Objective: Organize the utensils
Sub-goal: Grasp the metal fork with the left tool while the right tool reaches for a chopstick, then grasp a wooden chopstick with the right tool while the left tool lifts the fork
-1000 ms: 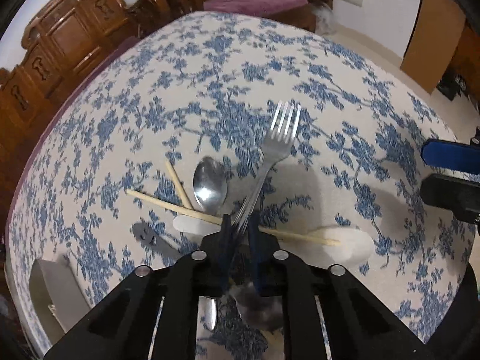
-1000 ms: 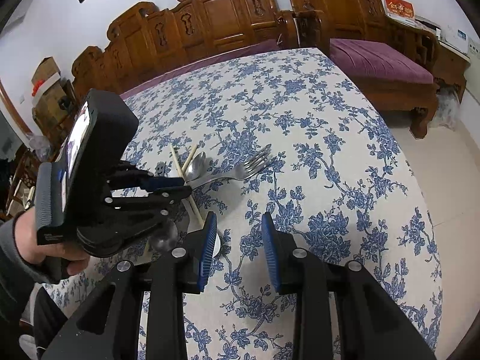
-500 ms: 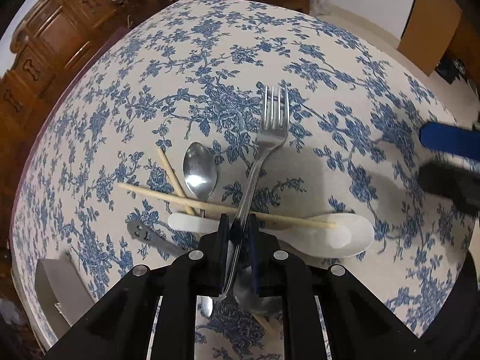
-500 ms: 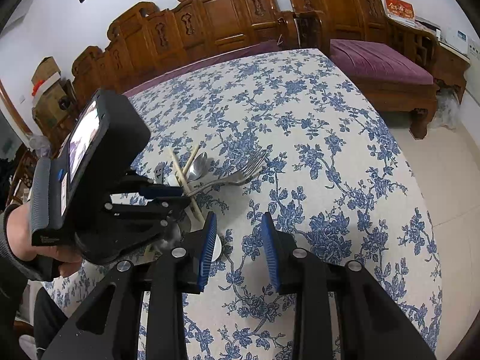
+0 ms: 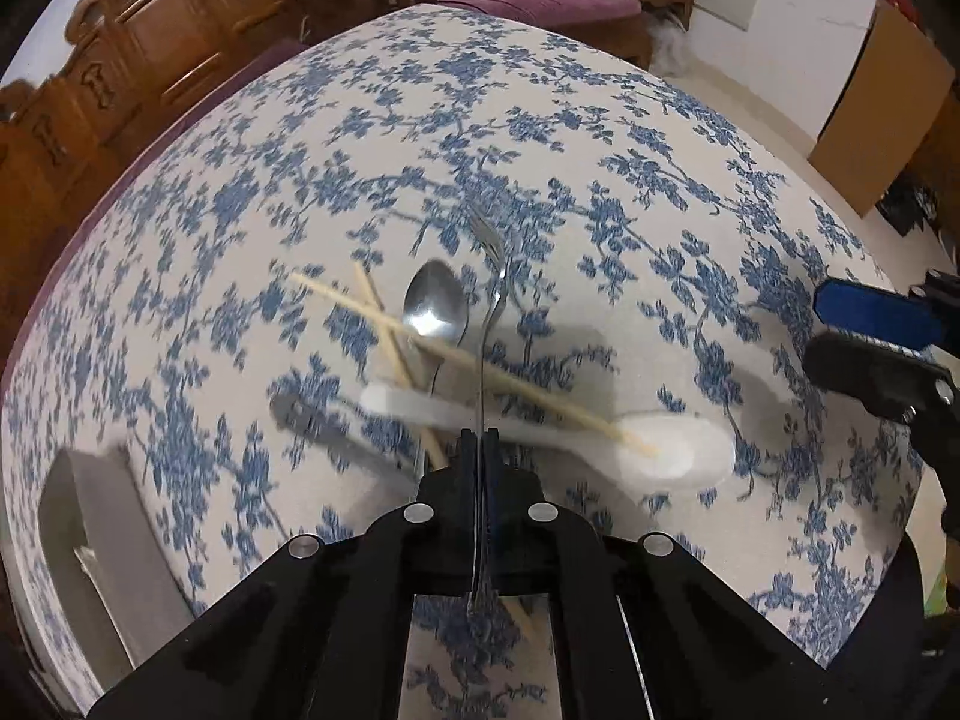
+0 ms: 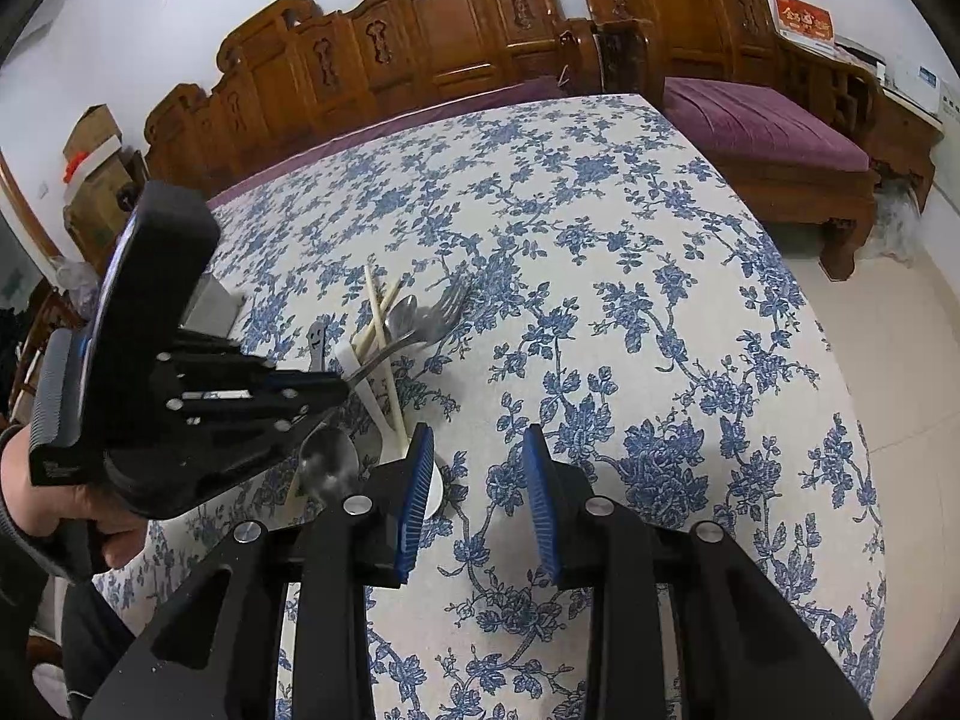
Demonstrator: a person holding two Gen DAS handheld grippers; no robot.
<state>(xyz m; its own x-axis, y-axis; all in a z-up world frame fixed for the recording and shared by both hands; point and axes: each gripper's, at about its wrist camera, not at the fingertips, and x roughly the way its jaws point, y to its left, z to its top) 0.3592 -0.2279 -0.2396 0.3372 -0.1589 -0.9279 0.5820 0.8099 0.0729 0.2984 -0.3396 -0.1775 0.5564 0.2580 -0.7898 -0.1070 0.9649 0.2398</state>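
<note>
the right gripper [image 6: 477, 495] hangs over a table covered by a white cloth with blue flowers [image 6: 630, 276], its blue-padded jaws apart with nothing between them. to its left, a hand [image 6: 60, 498] in a dark sleeve holds the left gripper [image 6: 342, 387], whose jaws have just been closing and now pinch the handle of a metal fork [image 6: 432, 324]; the fork's tines are lifted and point away toward the far side of the table. beneath it lie two wooden chopsticks [image 6: 378, 324], crossed, a metal spoon [image 6: 399, 312] and a white ceramic spoon [image 6: 375, 402]. another metal spoon [image 6: 327, 465] rests just beside the right gripper's left finger. carved wooden benches [image 6: 420, 42] with purple cushions stand behind the table.
</note>
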